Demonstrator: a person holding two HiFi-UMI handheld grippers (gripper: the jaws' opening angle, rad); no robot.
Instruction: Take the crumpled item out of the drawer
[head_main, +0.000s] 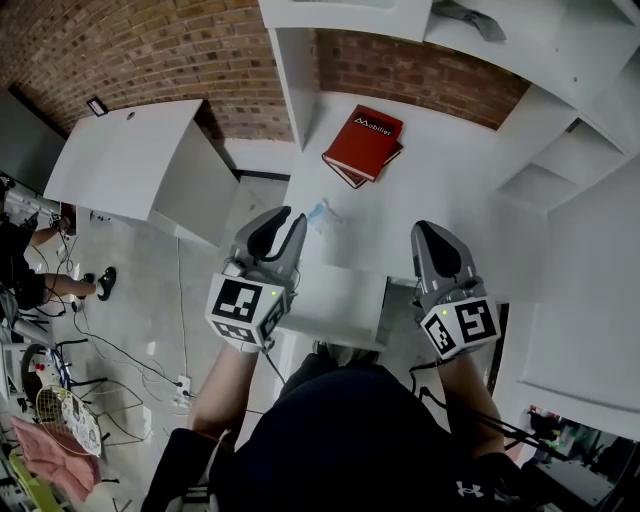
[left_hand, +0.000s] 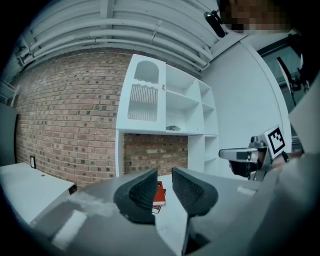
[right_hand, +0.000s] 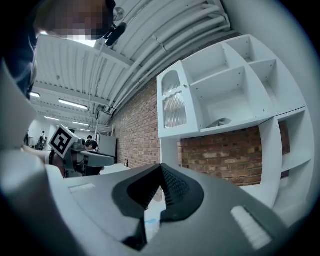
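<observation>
So the small crumpled pale-blue wad (head_main: 322, 212) is sitting out on the white desk top (head_main: 450, 190), not inside anything. In the head view it's lying just beside the tips of the left gripper (head_main: 287, 222), at roughly their 1 o'clock. That gripper is keeping its jaws spread with a clear gap, and nothing is sitting between them. The right gripper (head_main: 432, 236) is hovering at the wad's 3 o'clock, well apart from it, jaws pressing together at the tips and pinching nothing. A red hardcover book (head_main: 365, 143) is lying farther back on the desk, at about 1 o'clock from the wad.
</observation>
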